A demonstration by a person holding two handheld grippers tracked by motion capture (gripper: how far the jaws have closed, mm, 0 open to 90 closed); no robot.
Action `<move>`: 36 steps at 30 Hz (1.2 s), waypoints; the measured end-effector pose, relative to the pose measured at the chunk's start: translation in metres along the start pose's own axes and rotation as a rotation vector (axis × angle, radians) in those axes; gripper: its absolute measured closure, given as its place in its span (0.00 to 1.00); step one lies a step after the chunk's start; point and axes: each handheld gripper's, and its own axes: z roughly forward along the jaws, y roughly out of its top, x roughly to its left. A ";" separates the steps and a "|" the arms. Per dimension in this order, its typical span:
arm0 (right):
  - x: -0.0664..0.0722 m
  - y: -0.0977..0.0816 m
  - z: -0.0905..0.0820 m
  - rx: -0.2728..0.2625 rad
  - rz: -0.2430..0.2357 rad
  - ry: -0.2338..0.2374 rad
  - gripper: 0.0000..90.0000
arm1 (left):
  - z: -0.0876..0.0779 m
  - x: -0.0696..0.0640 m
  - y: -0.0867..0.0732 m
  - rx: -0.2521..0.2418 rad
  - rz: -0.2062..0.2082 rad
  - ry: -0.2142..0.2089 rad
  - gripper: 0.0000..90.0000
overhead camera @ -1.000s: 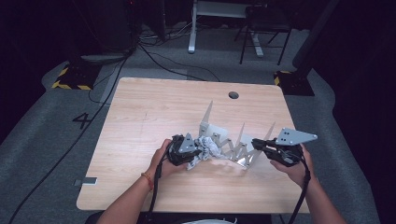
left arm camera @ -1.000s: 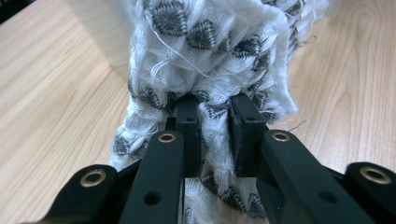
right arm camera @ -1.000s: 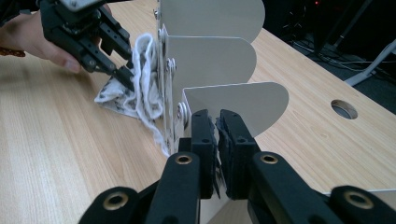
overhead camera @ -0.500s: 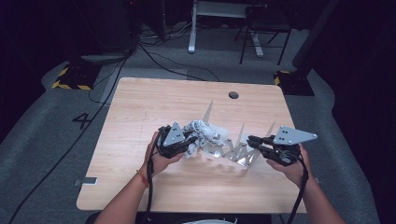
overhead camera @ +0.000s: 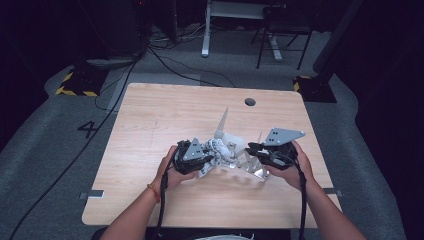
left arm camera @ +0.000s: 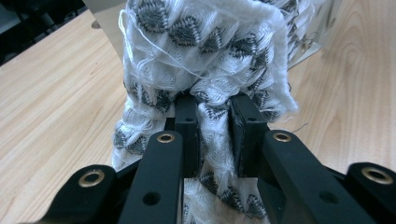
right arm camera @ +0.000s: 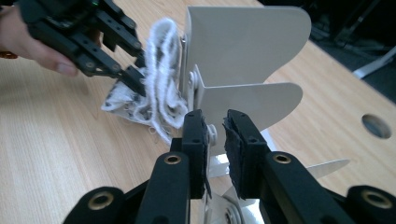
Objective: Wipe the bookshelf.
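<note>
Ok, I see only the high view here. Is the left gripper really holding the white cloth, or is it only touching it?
Observer: It is holding it. In the left gripper view, the left gripper has its pads shut on a fold of the knitted cloth.
Operator: What does the cloth look like from close up?
Observer: It is white with rows of grey zigzag, and loose threads hang at its edge.
Operator: And the right gripper?
Observer: The jaws of the right gripper have just been opening. A gap shows between the pads and they press on nothing. They point at the hinge of the grey metal rack.
</note>
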 end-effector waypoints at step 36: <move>0.025 -0.024 -0.010 0.061 -0.062 0.208 0.94 | -0.049 0.017 0.012 -0.160 -0.077 0.153 0.83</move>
